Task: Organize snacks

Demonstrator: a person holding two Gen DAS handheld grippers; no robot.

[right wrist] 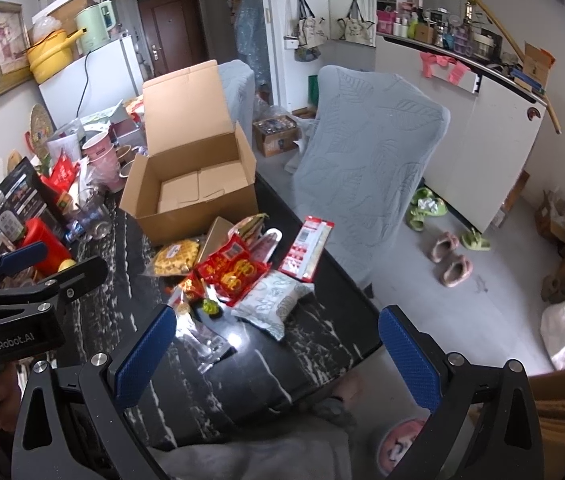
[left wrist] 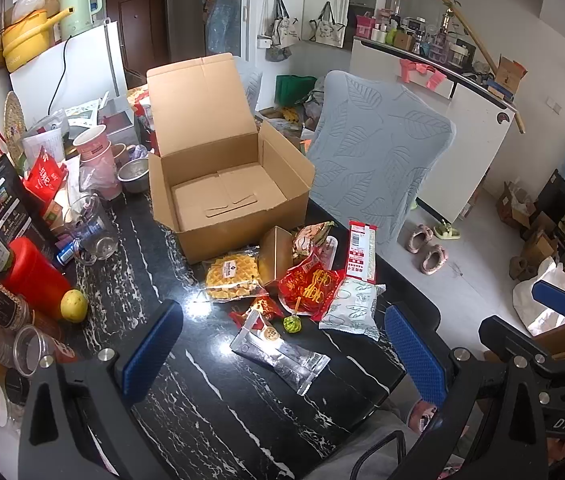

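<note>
An open, empty cardboard box (left wrist: pixel 218 200) stands on the black marble table (left wrist: pixel 202 400); it also shows in the right wrist view (right wrist: pixel 186 188). In front of it lie snacks: a yellow waffle pack (left wrist: pixel 232 276), a gold box (left wrist: pixel 276 258), a red packet (left wrist: pixel 308 286), a long red-and-white pack (left wrist: pixel 361 252), a white pouch (left wrist: pixel 352 308), a clear wrapper (left wrist: pixel 280 354) and a small green candy (left wrist: pixel 292 324). My left gripper (left wrist: pixel 282 356) is open above the clear wrapper. My right gripper (right wrist: pixel 278 354) is open near the table's front edge, holding nothing.
Cups, jars, a red container (left wrist: pixel 32 276), a yellow fruit (left wrist: pixel 74 306) and a glass jug (left wrist: pixel 90 228) crowd the table's left side. A grey covered chair (left wrist: pixel 378 152) stands behind the table at right. Slippers (right wrist: pixel 452 258) lie on the floor.
</note>
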